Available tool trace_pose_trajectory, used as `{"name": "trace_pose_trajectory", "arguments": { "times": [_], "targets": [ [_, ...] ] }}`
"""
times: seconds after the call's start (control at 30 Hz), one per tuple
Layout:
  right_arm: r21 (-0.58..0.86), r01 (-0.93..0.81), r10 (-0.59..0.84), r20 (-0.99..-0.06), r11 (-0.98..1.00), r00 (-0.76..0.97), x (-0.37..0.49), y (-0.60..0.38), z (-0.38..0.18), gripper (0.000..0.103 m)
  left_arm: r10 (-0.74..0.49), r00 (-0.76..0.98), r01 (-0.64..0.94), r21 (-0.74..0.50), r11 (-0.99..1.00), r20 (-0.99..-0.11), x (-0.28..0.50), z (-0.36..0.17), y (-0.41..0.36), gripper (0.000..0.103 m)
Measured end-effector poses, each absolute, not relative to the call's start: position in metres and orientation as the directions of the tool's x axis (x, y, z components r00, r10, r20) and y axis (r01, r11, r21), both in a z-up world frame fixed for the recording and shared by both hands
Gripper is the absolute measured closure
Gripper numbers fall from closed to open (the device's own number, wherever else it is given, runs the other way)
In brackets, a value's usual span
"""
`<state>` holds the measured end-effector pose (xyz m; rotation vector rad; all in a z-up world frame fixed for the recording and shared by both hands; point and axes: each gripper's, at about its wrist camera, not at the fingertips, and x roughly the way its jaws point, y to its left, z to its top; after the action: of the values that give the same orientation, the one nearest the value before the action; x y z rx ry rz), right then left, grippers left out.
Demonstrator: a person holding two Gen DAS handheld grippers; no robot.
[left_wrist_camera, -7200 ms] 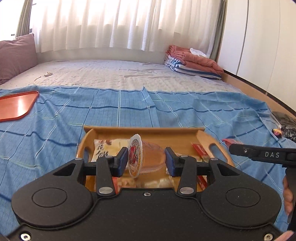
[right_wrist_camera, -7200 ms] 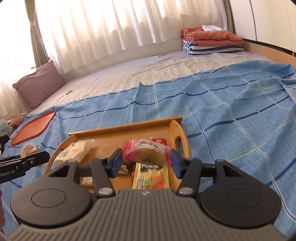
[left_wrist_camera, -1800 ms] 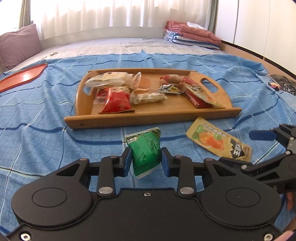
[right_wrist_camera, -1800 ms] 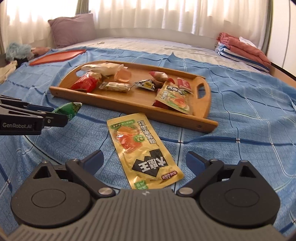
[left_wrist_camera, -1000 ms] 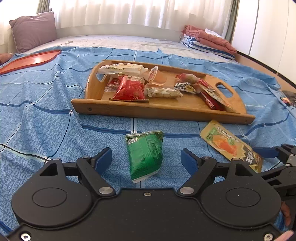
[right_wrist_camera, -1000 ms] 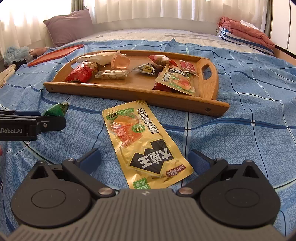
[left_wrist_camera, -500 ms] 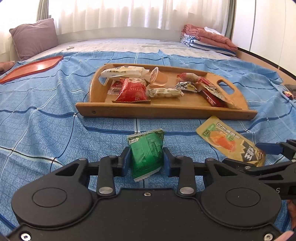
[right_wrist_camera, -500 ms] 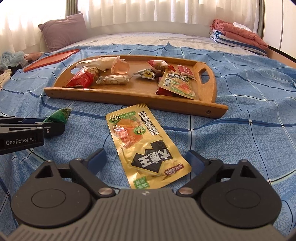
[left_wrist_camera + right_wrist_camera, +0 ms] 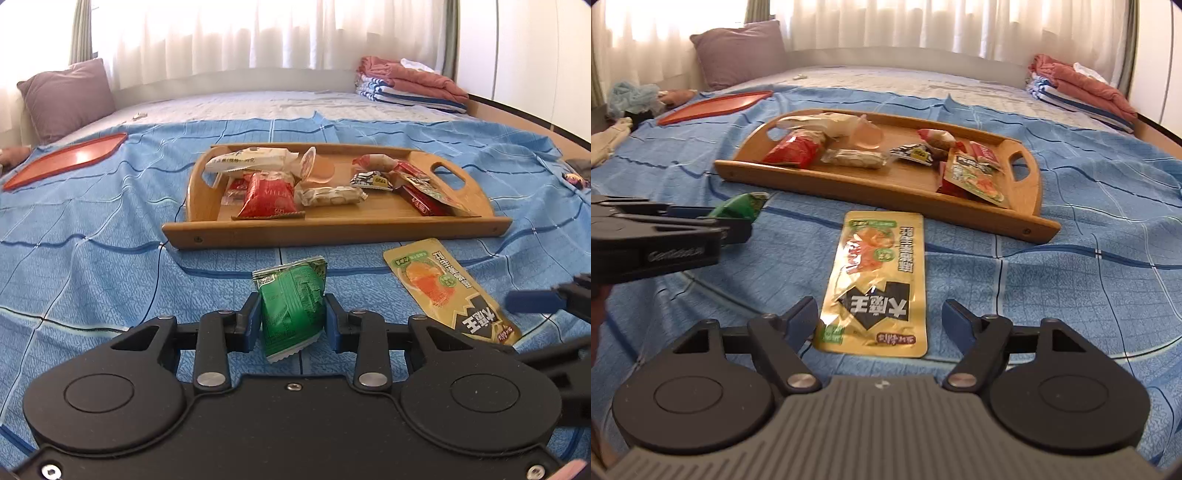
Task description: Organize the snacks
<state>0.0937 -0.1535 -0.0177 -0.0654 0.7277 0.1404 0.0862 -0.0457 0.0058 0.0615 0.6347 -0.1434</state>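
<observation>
My left gripper (image 9: 291, 319) is shut on a green snack packet (image 9: 291, 306), just in front of the wooden tray (image 9: 332, 230); from the right wrist view the same packet (image 9: 740, 206) pokes out of its jaws. A long yellow snack pouch (image 9: 875, 280) lies flat on the blue bedspread. My right gripper (image 9: 879, 321) straddles the pouch's near end, its jaws closing, the pads still apart from it. The tray (image 9: 879, 184) holds several snacks, among them a red packet (image 9: 267, 195) and a jelly cup (image 9: 317, 168).
The blue bedspread (image 9: 92, 240) covers a wide bed. An orange tray (image 9: 66, 158) lies far left, by a mauve pillow (image 9: 66, 99). Folded towels (image 9: 410, 85) sit at the back right. A wooden bed edge and white cupboards run along the right.
My left gripper closed on the green packet, which lay loose between open jaws a second ago. My right gripper's jaws narrowed around the yellow pouch and moved slightly over it.
</observation>
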Motion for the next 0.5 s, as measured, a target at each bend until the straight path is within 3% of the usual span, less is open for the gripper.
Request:
{"name": "trace_pose_trajectory", "arguments": {
  "times": [0.33,0.43,0.5],
  "targets": [
    [0.001,-0.101,0.076,-0.663,0.995,0.744,0.131,-0.149,-0.03,0.01,-0.109,0.785,0.141,0.004,0.99,-0.61,0.092,0.006,-0.043,0.07],
    [0.031,-0.1,0.095,-0.666,0.994,0.74,0.132,-0.151,-0.028,0.019,-0.111,0.781,0.138,-0.004,0.99,-0.614,0.093,0.006,-0.042,0.07],
    [0.025,-0.124,0.11,-0.651,0.992,0.751,0.128,-0.149,-0.025,0.037,-0.113,0.786,0.142,0.0,0.99,-0.608,0.093,0.008,-0.043,0.07]
  ]
}}
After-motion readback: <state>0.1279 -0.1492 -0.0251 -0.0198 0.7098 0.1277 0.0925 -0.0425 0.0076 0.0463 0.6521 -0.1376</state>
